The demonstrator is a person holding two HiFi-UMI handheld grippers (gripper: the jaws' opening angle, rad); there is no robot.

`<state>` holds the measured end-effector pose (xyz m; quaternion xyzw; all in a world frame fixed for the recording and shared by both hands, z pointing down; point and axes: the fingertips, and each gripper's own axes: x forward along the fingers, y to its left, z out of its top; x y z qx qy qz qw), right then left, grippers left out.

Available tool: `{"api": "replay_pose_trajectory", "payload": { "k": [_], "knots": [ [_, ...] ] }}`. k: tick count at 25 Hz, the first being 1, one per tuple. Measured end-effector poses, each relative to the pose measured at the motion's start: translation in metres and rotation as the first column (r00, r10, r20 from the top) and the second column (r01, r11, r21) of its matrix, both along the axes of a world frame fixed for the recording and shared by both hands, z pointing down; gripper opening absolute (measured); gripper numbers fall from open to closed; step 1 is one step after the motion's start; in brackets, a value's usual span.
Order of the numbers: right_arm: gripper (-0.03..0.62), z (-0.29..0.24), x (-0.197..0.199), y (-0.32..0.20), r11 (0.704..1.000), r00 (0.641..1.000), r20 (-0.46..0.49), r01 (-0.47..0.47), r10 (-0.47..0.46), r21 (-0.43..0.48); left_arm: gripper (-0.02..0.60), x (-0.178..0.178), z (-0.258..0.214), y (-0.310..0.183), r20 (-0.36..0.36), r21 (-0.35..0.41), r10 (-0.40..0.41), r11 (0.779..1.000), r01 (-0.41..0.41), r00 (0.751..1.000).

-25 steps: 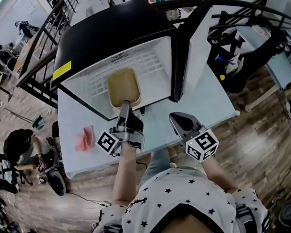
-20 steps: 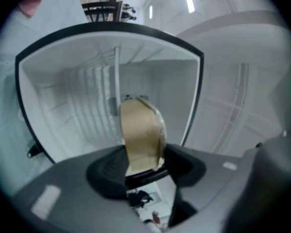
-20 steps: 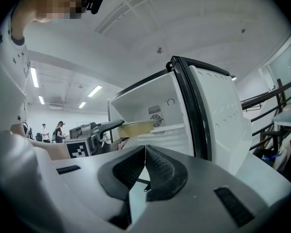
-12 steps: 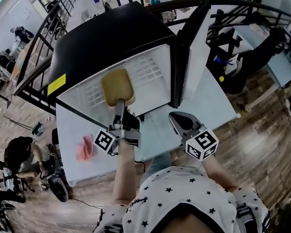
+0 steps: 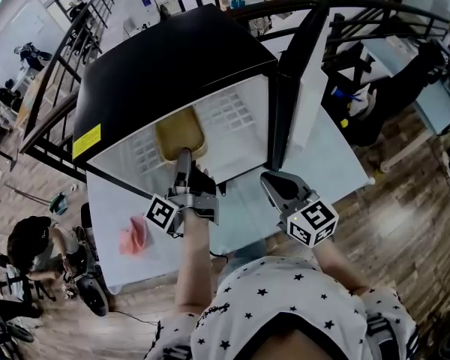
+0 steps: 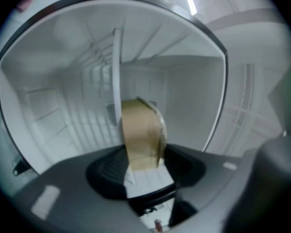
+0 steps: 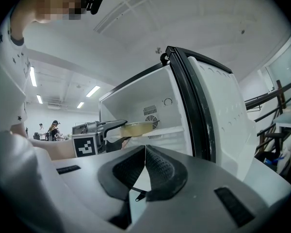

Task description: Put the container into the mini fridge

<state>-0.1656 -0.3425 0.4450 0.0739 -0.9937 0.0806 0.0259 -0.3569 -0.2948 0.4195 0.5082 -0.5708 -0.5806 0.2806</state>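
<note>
The left claw (image 5: pixel 183 163) is clamped on the near end of the container (image 5: pixel 178 131). In the left gripper view its two dark pads (image 6: pixel 106 171) stand fairly wide apart, with the container (image 6: pixel 141 135) filling the gap and pressed from both sides. The right claw (image 5: pixel 270 182) hangs over the bench (image 5: pixel 326 160) in front of the mini fridge (image 5: pixel 172 62), well apart from the container. In the right gripper view the right claw (image 7: pixel 144 152) has its ribbed pads meeting at the tips with nothing between them.

The container is a shallow, tan box with rounded corners. From the head view it looks long and flat, and most of it is already inside the white interior. From the right gripper view the container (image 7: pixel 135 127) looks pale yellowish and slightly see-through. There it is held level, at about the height of the white wire shelf (image 7: pixel 177 130), with the left claw (image 7: pixel 110 128) reaching in from the left. I cannot tell whether it touches the shelf.

The fridge door (image 5: pixel 304 88) stands open at the right. A pink cloth (image 5: pixel 133 235) lies on the bench to the left.
</note>
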Motion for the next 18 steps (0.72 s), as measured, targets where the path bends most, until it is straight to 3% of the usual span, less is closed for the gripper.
{"api": "replay_pose_trajectory", "payload": {
  "k": [15, 18],
  "knots": [
    [0.02, 0.0028, -0.0006, 0.0062, 1.0, 1.0, -0.014, 0.002, -0.002, 0.001, 0.227, -0.0055, -0.0024, -0.0032, -0.015, 0.012, 0.0, 1.0, 0.0, 1.0],
    [0.02, 0.0025, 0.0006, 0.0082, 1.0, 1.0, -0.018, 0.003, -0.003, 0.0, 0.321, -0.0035, -0.004, -0.0041, -0.005, 0.011, 0.012, 1.0, -0.011, 1.0]
  ]
}}
